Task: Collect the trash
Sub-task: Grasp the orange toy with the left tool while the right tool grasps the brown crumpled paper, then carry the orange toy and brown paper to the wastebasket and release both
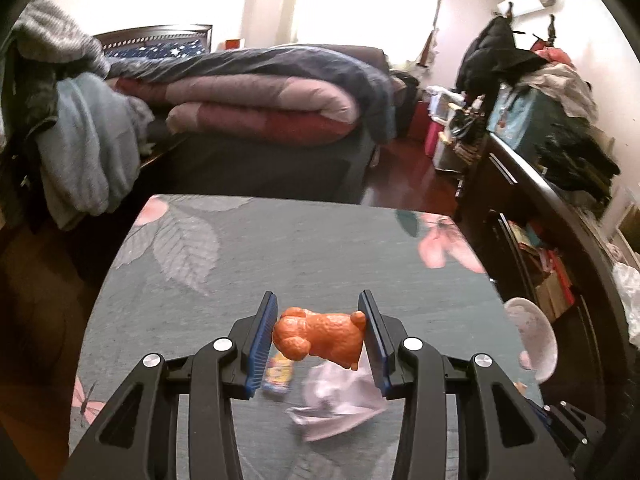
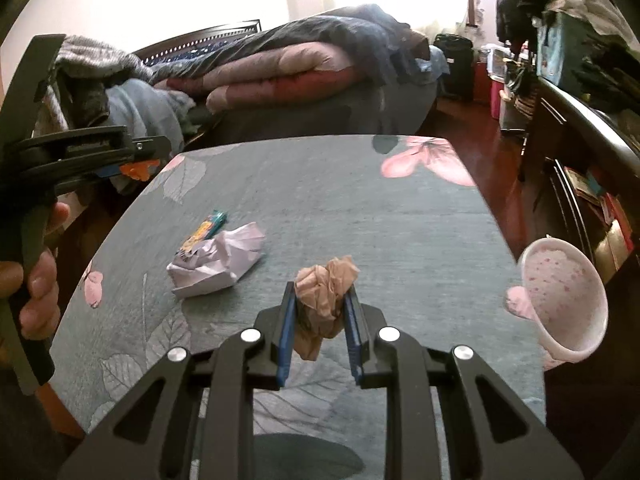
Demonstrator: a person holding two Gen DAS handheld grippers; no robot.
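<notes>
A crumpled brown paper wad (image 2: 326, 296) sits pinched between the narrowly parted fingers of the right gripper (image 2: 320, 330), above the floral table (image 2: 360, 208). Left of it on the table lie a crumpled white paper (image 2: 218, 264) and a colourful wrapper (image 2: 208, 229). The left gripper (image 1: 318, 340), fingers wider, clamps an orange toy dog (image 1: 320, 338). A pink cup (image 2: 560, 300) stands at the table's right edge.

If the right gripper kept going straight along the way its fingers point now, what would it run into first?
Probably nothing on the table: the right gripper, shut on the crumpled brown paper, points over bare cloth toward the far edge. The bed lies beyond, though depth is unclear.
</notes>
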